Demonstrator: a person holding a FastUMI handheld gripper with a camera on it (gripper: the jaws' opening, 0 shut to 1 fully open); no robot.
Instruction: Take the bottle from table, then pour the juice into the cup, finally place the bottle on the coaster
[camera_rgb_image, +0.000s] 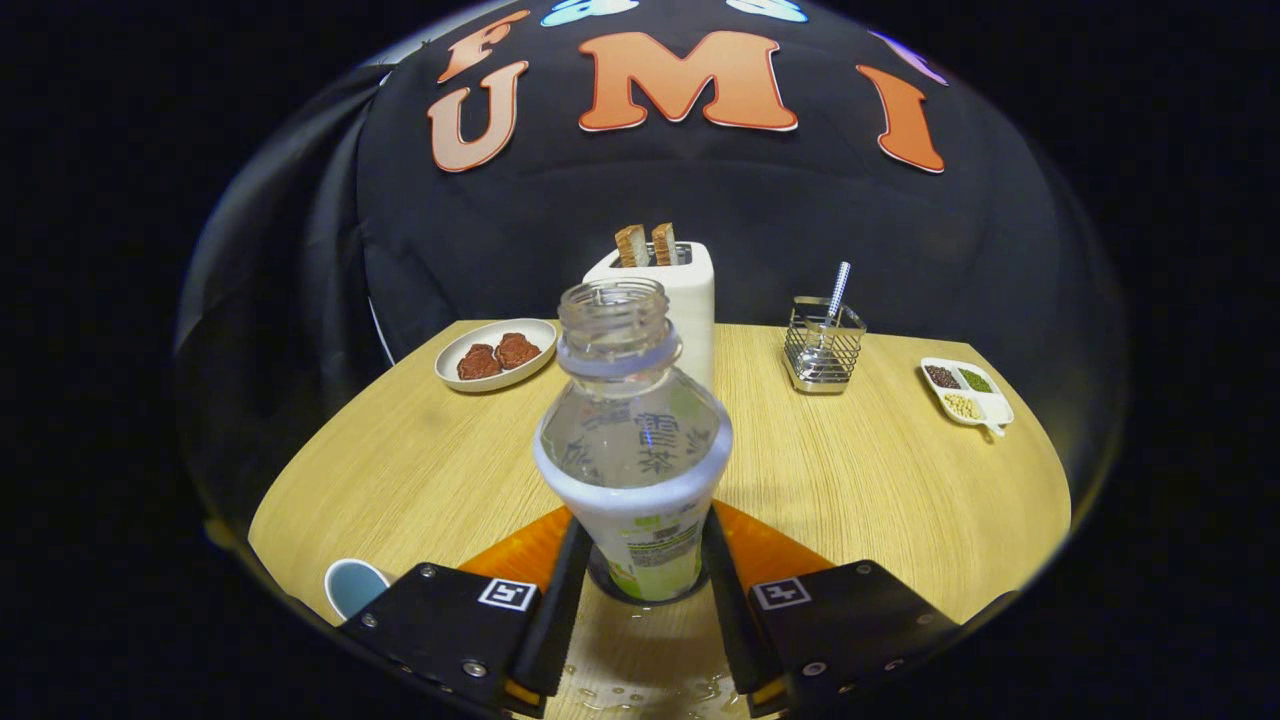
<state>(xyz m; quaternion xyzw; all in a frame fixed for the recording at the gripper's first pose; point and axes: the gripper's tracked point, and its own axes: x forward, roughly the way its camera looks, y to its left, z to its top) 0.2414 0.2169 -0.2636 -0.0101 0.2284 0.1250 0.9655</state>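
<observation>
A clear, uncapped plastic bottle (634, 450) with a white and green label stands upright between my fingers. Its base rests in the dark round middle of an orange coaster (775, 550) on the wooden table (880, 480). My gripper (643, 530) holds the bottle low on the label, one finger (560, 590) on its left side and the other on its right. The bottle looks nearly empty. A light blue cup (352, 586) sits at the table's near edge, just left of the left finger.
Behind the bottle stands a white toaster (690, 290) with two slices of toast. A plate of brown pieces (496, 355) lies at the back left, a wire holder with a utensil (822, 345) and a divided dish of grains (966, 392) at the right. Droplets (640, 692) wet the table between my fingers.
</observation>
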